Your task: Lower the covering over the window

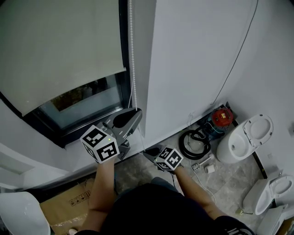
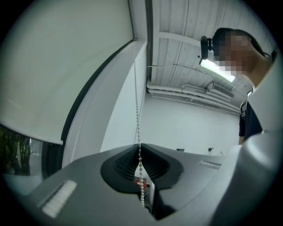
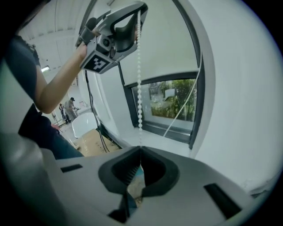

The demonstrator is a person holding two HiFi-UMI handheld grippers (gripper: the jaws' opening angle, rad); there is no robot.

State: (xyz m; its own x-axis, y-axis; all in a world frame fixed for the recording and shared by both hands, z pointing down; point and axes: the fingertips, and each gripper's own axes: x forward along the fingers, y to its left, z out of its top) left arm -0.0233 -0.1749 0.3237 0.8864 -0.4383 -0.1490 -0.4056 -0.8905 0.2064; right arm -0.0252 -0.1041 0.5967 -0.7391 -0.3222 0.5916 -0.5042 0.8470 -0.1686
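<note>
A pale roller blind (image 1: 59,50) covers most of the dark-framed window (image 1: 87,103); a strip of glass shows under its bottom edge. A white bead chain (image 1: 133,55) hangs by the frame's right side. My left gripper (image 1: 136,111) is shut on the chain, which passes between its closed tips (image 2: 140,146) and dangles below them. My right gripper (image 1: 147,152) sits lower, near the sill, jaws shut with the chain (image 3: 139,66) running down into its tips (image 3: 140,149). From there the left gripper (image 3: 139,9) shows above, gripping the same chain in front of the blind (image 3: 159,44).
White toilets (image 1: 243,137) (image 1: 271,193) stand on the floor at the right, with a black hose coil (image 1: 193,144) and a red tool (image 1: 222,117) by the wall. A cardboard box (image 1: 69,206) lies under the sill. A thin cable (image 1: 234,64) runs down the wall.
</note>
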